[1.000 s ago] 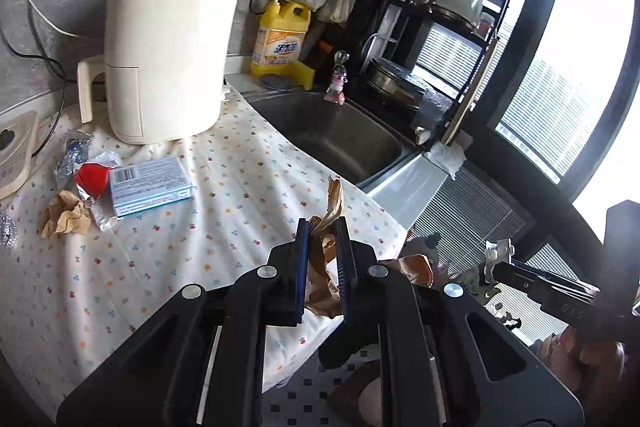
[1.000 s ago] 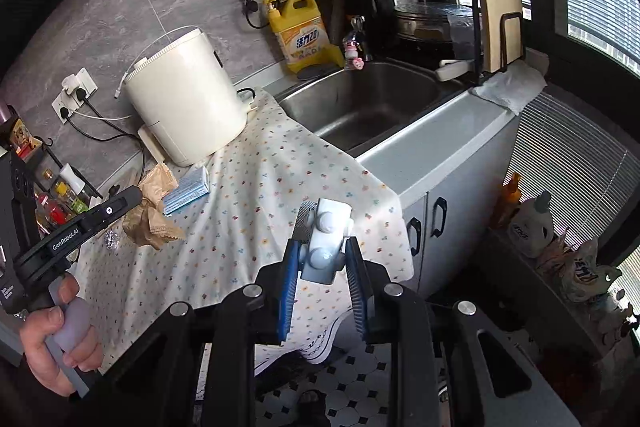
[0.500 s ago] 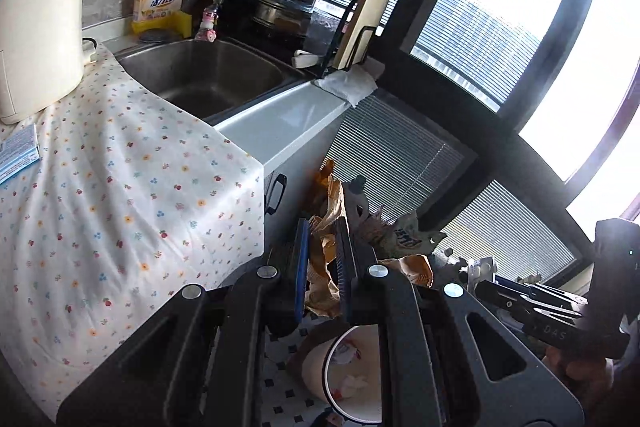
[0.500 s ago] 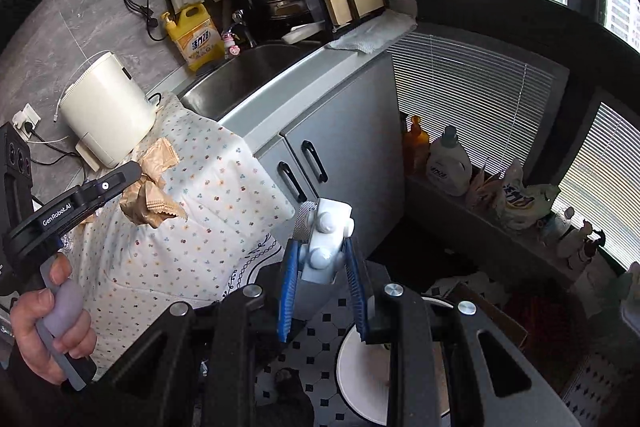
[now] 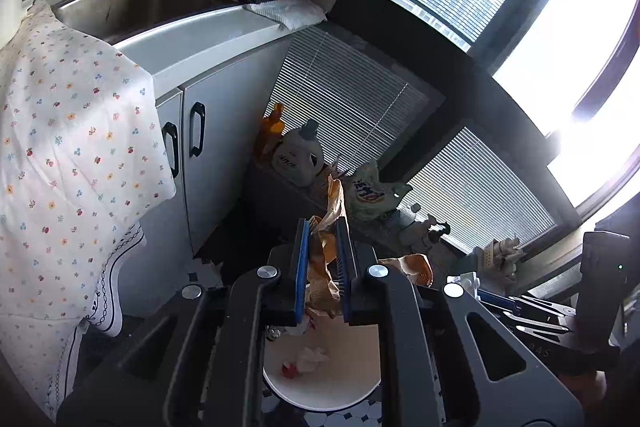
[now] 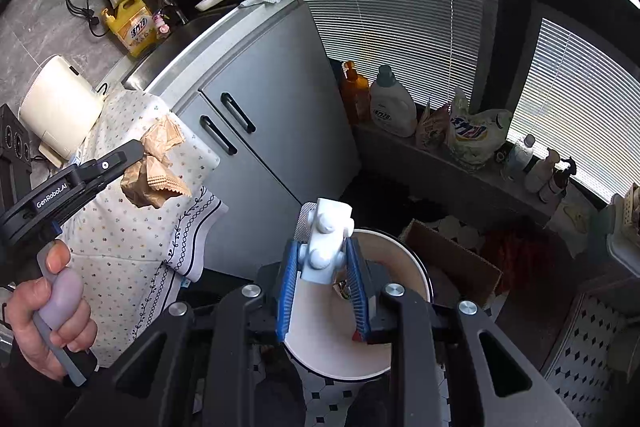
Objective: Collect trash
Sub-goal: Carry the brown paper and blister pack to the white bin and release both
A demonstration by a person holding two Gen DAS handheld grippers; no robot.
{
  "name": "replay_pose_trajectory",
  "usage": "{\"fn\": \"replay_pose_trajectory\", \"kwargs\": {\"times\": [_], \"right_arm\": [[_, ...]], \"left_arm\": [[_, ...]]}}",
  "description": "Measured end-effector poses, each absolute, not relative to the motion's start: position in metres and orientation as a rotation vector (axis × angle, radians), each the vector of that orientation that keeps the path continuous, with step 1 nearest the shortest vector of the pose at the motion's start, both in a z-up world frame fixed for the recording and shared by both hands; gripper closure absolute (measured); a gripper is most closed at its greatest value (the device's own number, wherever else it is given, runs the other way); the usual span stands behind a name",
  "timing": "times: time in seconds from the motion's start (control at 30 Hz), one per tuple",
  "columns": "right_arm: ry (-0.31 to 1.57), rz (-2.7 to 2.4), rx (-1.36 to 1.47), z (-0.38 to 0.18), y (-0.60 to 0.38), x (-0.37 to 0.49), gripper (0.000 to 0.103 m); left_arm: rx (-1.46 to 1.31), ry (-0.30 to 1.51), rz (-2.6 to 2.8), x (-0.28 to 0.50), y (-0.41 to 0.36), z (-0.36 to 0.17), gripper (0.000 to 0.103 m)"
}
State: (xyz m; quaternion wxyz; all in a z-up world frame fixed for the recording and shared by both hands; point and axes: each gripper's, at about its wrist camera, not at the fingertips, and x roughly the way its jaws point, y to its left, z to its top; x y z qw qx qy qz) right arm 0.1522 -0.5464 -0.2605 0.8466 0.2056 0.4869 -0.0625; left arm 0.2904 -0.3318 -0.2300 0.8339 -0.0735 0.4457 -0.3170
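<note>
My left gripper (image 5: 322,227) is shut on crumpled brown paper (image 5: 326,251) and holds it above a white trash bin (image 5: 332,379) on the floor. The bin holds white and red scraps. In the right wrist view the left gripper (image 6: 132,151) with the brown paper (image 6: 160,171) is at the left, in front of the cloth-covered counter. My right gripper (image 6: 322,247) is shut on a white plastic piece with round studs (image 6: 326,243), directly over the same bin (image 6: 400,259).
Grey cabinet doors (image 6: 256,131) with black handles stand behind the bin. A floral cloth (image 5: 68,147) hangs off the counter at left. A cardboard box (image 6: 452,263) sits right of the bin. Detergent bottles (image 6: 390,105) and bags line the window ledge.
Both grippers have swung away from the counter and down toward the floor. The white bin now lies under both. Each still holds its item.
</note>
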Motion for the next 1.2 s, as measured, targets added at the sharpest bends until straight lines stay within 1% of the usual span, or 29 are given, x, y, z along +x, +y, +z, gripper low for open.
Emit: {"fn": "replay_pose_trajectory", "kwargs": {"times": [0.03, 0.07, 0.1, 0.13, 0.17, 0.37, 0.6, 0.63, 0.67, 0.7, 0.77, 0.83, 0.87, 0.93, 0.97, 1.0, 1.1, 1.13, 1.2], "right_arm": [[1.037, -0.127, 0.438, -0.266, -0.548, 0.151, 0.076], [1.046, -0.123, 0.445, -0.27, -0.55, 0.15, 0.066], [1.046, -0.125, 0.448, -0.273, -0.552, 0.147, 0.053], [1.046, -0.13, 0.448, -0.276, -0.554, 0.145, 0.05], [1.051, -0.133, 0.45, -0.279, -0.556, 0.143, 0.049], [1.066, -0.194, 0.485, -0.289, -0.579, 0.124, 0.05], [1.037, -0.275, 0.508, -0.278, -0.606, 0.095, 0.049], [1.033, -0.283, 0.511, -0.276, -0.609, 0.092, 0.049], [1.029, -0.292, 0.514, -0.275, -0.611, 0.088, 0.049], [1.025, -0.3, 0.516, -0.274, -0.614, 0.084, 0.048], [1.02, -0.314, 0.526, -0.273, -0.617, 0.078, 0.048], [1.013, -0.324, 0.53, -0.271, -0.618, 0.074, 0.047], [1.007, -0.329, 0.532, -0.27, -0.618, 0.072, 0.044], [0.996, -0.334, 0.539, -0.269, -0.617, 0.07, 0.04], [0.991, -0.335, 0.539, -0.268, -0.615, 0.07, 0.038], [0.985, -0.334, 0.537, -0.267, -0.613, 0.071, 0.034], [0.959, -0.323, 0.532, -0.26, -0.604, 0.076, 0.025], [0.949, -0.316, 0.528, -0.257, -0.6, 0.079, 0.024], [0.925, -0.305, 0.519, -0.249, -0.592, 0.085, 0.017]], "left_arm": [[-0.153, 0.956, -0.673, 0.289, -0.335, -0.235, 0.09], [-0.152, 0.968, -0.674, 0.287, -0.338, -0.24, 0.09], [-0.15, 0.98, -0.676, 0.286, -0.34, -0.245, 0.09], [-0.146, 0.991, -0.679, 0.284, -0.342, -0.25, 0.09], [-0.141, 1.002, -0.68, 0.282, -0.344, -0.254, 0.09], [-0.101, 1.095, -0.72, 0.267, -0.361, -0.285, 0.089], [-0.055, 1.19, -0.784, 0.248, -0.393, -0.313, 0.089], [-0.05, 1.208, -0.79, 0.247, -0.398, -0.317, 0.087], [-0.046, 1.233, -0.801, 0.247, -0.403, -0.321, 0.075], [-0.042, 1.255, -0.807, 0.247, -0.407, -0.325, 0.054], [-0.038, 1.247, -0.795, 0.248, -0.408, -0.325, 0.041], [-0.026, 1.249, -0.795, 0.249, -0.408, -0.324, 0.041], [-0.025, 1.251, -0.791, 0.25, -0.407, -0.323, 0.041], [-0.027, 1.241, -0.778, 0.253, -0.401, -0.318, 0.036], [-0.028, 1.226, -0.773, 0.255, -0.397, -0.313, 0.03], [-0.028, 1.21, -0.766, 0.257, -0.392, -0.308, 0.027], [-0.032, 1.172, -0.743, 0.263, -0.375, -0.291, 0.024], [-0.035, 1.158, -0.729, 0.266, -0.368, -0.286, 0.023], [-0.044, 1.132, -0.703, 0.27, -0.353, -0.274, 0.019]]}}
